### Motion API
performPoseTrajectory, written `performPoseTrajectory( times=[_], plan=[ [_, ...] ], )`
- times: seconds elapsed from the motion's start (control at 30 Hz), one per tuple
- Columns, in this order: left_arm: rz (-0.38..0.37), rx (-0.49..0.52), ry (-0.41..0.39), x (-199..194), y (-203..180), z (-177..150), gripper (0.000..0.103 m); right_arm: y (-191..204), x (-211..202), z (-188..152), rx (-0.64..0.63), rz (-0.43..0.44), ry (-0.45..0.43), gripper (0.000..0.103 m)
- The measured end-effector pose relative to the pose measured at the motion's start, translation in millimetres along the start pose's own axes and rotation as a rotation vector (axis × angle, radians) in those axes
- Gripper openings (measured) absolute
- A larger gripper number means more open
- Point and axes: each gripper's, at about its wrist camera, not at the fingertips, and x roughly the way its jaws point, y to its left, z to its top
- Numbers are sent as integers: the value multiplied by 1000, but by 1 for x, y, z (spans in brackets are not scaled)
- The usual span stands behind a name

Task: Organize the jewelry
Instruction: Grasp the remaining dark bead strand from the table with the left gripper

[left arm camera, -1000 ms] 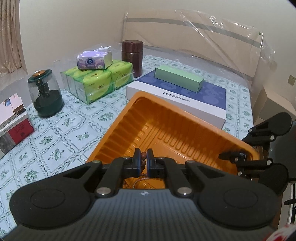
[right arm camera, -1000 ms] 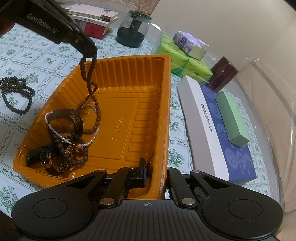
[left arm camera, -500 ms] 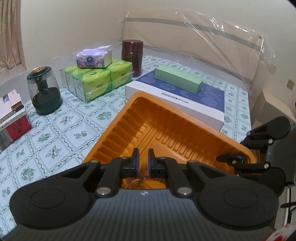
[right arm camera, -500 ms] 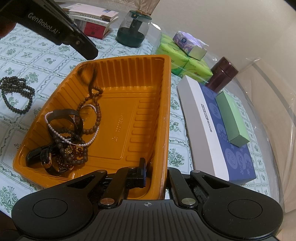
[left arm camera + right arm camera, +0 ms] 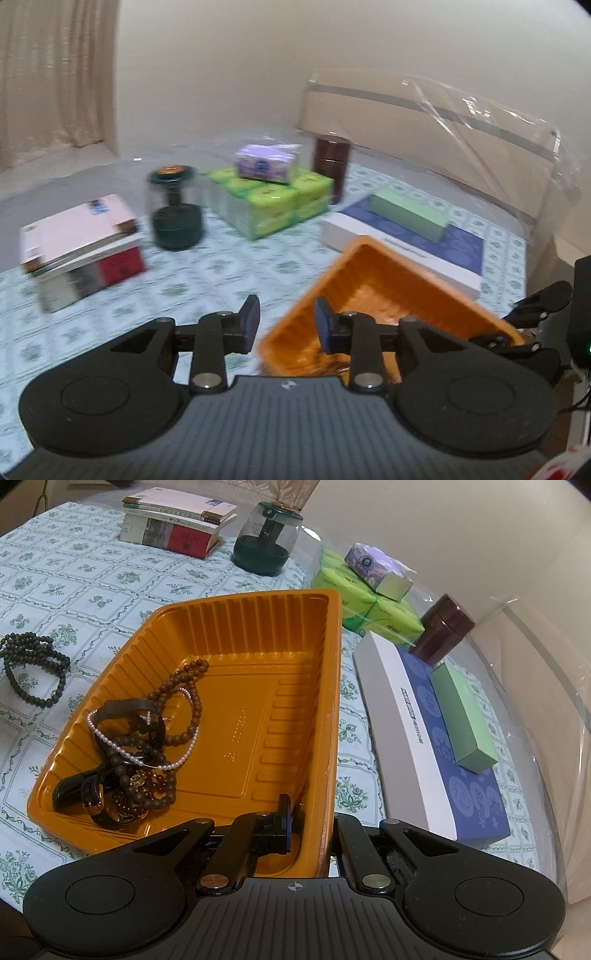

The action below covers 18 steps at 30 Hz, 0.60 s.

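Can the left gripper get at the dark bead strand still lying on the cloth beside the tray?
Probably yes. The dark bead strand lies bare outside the orange tray, nothing on it; the left gripper is empty, jaws opening.

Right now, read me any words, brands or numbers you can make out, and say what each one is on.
"SUPER": on a circle on the blue and white box.
Black side lettering on that box: too distorted to read.
Embossed marks on the orange tray floor: unreadable.
Book stack, purple tissue pack and green tissue packs: print too small.
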Motion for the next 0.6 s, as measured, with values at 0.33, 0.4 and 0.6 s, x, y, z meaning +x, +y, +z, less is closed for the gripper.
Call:
performPoseTrajectory(
  times=[0.33, 0.4, 0.6],
  plan=[
    [196, -89, 43, -54, 73, -66, 36, 0, -2, -1, -2, -3, -3, 5],
    [218, -105, 64, -57, 78, -85, 38, -1, -3, -1, -1, -2, -2, 5],
    [259, -112, 118, -56, 77, -135, 47, -1, -3, 0, -1, -2, -3, 5]
  ],
)
